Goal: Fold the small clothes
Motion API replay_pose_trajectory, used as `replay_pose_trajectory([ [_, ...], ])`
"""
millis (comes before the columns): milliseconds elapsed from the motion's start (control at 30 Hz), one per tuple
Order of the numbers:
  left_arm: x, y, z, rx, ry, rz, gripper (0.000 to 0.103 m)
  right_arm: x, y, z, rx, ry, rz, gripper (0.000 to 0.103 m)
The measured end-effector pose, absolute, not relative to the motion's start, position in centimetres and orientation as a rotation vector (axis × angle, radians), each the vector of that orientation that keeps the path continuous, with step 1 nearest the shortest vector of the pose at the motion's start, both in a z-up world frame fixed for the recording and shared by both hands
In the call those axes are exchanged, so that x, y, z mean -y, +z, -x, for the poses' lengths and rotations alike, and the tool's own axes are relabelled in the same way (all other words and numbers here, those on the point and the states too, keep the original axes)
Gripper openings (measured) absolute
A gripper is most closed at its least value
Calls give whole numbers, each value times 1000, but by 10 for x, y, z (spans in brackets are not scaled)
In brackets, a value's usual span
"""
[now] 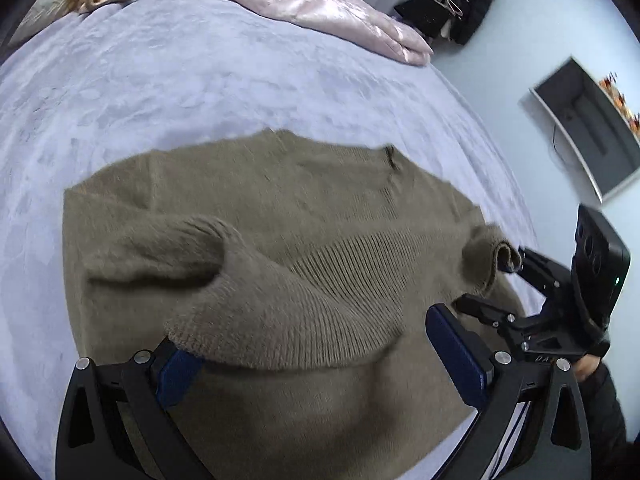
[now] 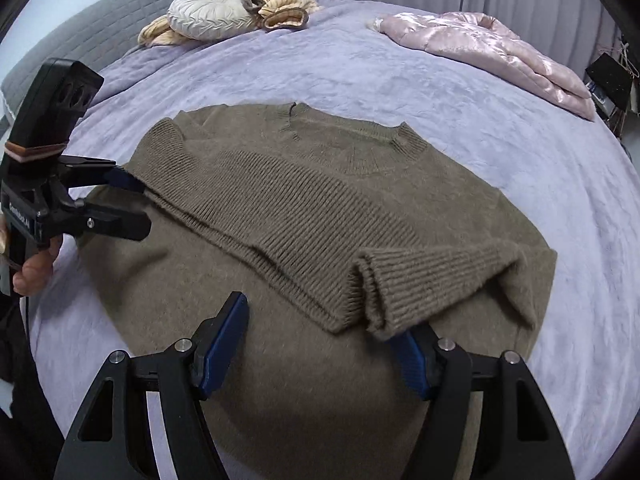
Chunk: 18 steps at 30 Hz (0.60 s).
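The left gripper [image 1: 320, 360] stands wide open, holding nothing, over the olive-brown ribbed knit sweater [image 2: 320, 216], which lies flat on the lavender plush bedspread [image 2: 400, 68], sleeves folded across; the right gripper [image 2: 320, 352] gapes open, empty.

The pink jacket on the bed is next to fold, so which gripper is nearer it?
Right. The right gripper is on the sweater side toward the pink jacket; the left gripper is on the far side.
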<state>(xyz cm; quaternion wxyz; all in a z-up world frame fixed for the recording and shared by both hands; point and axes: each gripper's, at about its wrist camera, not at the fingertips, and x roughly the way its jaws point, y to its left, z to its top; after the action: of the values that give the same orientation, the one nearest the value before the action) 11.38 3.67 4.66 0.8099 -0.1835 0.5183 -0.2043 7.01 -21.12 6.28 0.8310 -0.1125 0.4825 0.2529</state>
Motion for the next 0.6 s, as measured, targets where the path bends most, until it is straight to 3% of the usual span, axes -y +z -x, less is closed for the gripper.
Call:
replay_pose_trajectory([
  [333,-106,49,-180,-1032,-403,883,103,257,95,-158,-886,266,-75,73],
  [600,-139,81,-130,-876,-346,860,103,253,107,-116,-770,183,27,75],
])
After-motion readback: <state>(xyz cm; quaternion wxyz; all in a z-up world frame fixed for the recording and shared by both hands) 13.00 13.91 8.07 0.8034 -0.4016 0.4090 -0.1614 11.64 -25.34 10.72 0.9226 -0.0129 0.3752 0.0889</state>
